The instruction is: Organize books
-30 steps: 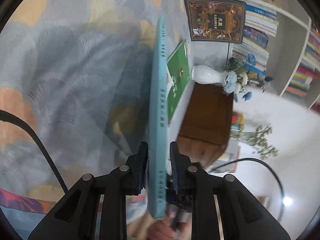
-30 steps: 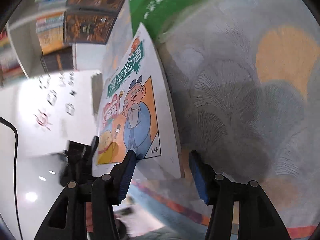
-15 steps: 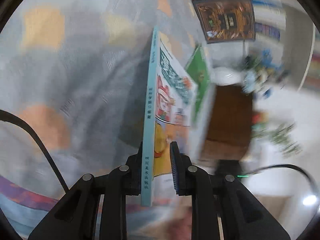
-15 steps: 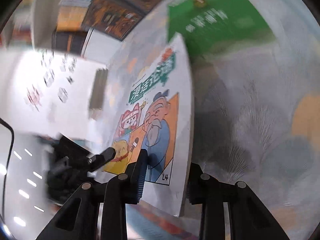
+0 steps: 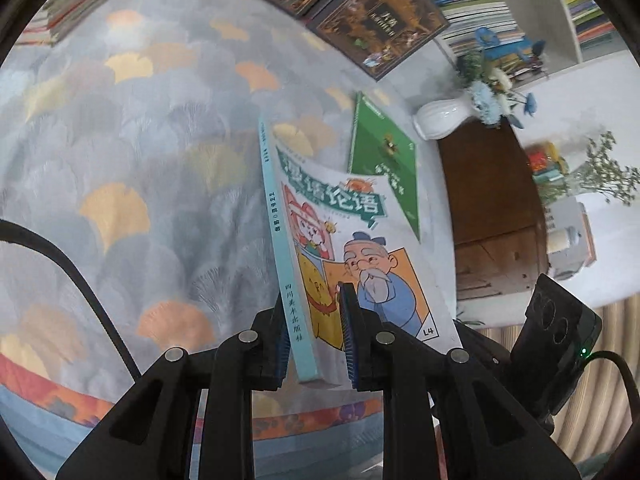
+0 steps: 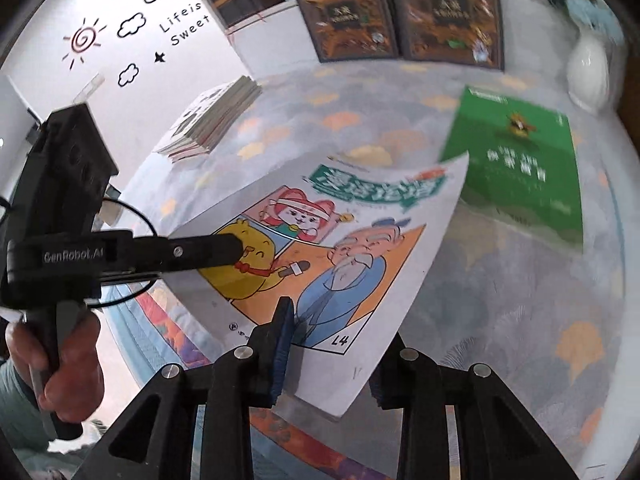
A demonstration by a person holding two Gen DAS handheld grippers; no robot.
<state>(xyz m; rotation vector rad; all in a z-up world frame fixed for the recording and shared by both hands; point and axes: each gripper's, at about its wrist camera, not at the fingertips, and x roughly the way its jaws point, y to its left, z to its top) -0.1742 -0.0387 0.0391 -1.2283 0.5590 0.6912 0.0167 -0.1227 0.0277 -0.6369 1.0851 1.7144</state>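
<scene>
Bright, even daylight in both views, soft shadows only. The fisheye bends every edge into a dark rim. Right view smears the green book (image 6: 516, 168) and vase (image 6: 588, 72); left view's sharper.

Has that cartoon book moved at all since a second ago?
Yes. In the left wrist view the cartoon book was edge-on, hiding most of the green book lying on the bedspread; now its cover faces the camera and the green book shows.

One cartoon book (image 5: 356, 248), one green book (image 5: 384, 160), two dark ornate books (image 6: 400, 12), one white vase (image 5: 440, 116)
</scene>
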